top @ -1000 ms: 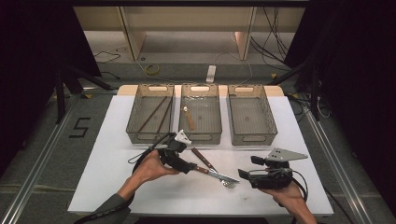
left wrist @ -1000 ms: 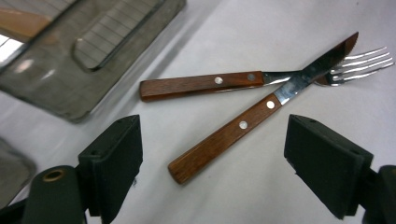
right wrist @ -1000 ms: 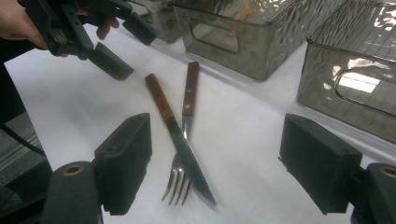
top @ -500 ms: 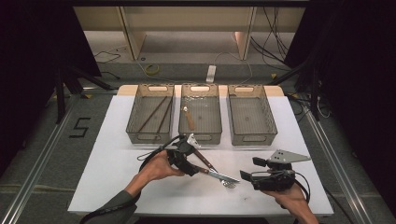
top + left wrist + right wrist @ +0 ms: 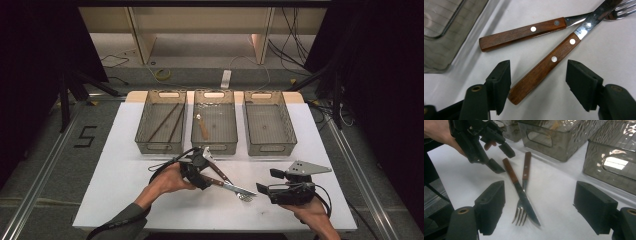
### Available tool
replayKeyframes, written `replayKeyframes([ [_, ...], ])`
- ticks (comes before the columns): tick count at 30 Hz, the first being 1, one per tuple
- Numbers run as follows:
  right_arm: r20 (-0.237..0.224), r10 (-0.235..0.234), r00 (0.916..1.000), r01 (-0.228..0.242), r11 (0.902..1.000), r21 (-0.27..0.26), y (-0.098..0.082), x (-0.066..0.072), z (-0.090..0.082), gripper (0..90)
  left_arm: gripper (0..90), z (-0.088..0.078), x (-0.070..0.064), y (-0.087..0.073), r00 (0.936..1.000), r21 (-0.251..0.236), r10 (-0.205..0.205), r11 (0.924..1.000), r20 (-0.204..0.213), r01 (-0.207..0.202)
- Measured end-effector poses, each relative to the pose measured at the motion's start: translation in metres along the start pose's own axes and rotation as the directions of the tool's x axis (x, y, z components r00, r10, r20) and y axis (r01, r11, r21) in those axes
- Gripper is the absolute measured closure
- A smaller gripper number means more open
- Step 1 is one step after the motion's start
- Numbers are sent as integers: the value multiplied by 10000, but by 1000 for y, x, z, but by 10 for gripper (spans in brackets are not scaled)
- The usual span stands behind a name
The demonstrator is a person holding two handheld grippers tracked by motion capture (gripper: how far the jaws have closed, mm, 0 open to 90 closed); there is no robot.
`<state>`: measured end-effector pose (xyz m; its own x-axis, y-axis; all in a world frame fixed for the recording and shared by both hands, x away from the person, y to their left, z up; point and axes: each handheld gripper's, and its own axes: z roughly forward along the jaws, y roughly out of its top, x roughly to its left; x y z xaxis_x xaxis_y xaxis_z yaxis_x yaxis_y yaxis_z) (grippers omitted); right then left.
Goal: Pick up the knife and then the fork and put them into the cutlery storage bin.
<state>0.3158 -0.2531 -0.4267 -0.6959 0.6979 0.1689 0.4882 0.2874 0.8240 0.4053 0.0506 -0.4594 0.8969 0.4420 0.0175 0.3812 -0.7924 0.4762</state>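
A knife [image 5: 549,62] and a fork [image 5: 521,33], both with brown wooden handles, lie crossed on the white table top. My left gripper [image 5: 539,75] straddles the butt end of the knife handle. Its jaws have just been closing and a gap still shows beside the right pad [image 5: 581,82], so it is open. In the high view the left gripper [image 5: 209,176] sits at the handles of the knife [image 5: 226,183] and the fork [image 5: 219,171]. My right gripper [image 5: 261,190] rests open to the right of the tines. The right gripper [image 5: 540,197] faces the fork [image 5: 526,167], the knife [image 5: 511,173] and the left gripper [image 5: 501,157].
Three clear trays stand in a row behind the cutlery. The left tray [image 5: 142,131] holds thin dark sticks, the middle tray [image 5: 214,149] holds a wooden-handled utensil, and the right tray [image 5: 287,125] looks bare. The table's front edge [image 5: 210,227] lies near both hands.
My left gripper has shifted right onto the knife handle's end and its jaws have narrowed. The right gripper and the cutlery have stayed put.
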Motion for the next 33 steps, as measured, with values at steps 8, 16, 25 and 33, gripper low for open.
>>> replayKeyframes([
  [8, -14, -9, 10000, 10, 10000, 65, 0, 0, 2, 262, 450, 4, -1, 4, 9989, 233, 421, 9988, 218, -426],
  [16, -39, 13, 10000, -13, 9999, 100, 0, 0, 2, 264, 520, 7, 2, 7, 9953, 700, 879, 9934, 410, -906],
  [25, -152, -22, 9999, 25, 9998, 194, 0, 0, 5, 264, 547, 9, -1, 9, 9871, 1306, 1506, 9790, 546, -1566],
  [33, -202, -16, 9998, 20, 9998, 202, 0, 0, 5, 265, 652, 9, -5, 10, 9791, 1366, 1892, 9706, 752, -1980],
])
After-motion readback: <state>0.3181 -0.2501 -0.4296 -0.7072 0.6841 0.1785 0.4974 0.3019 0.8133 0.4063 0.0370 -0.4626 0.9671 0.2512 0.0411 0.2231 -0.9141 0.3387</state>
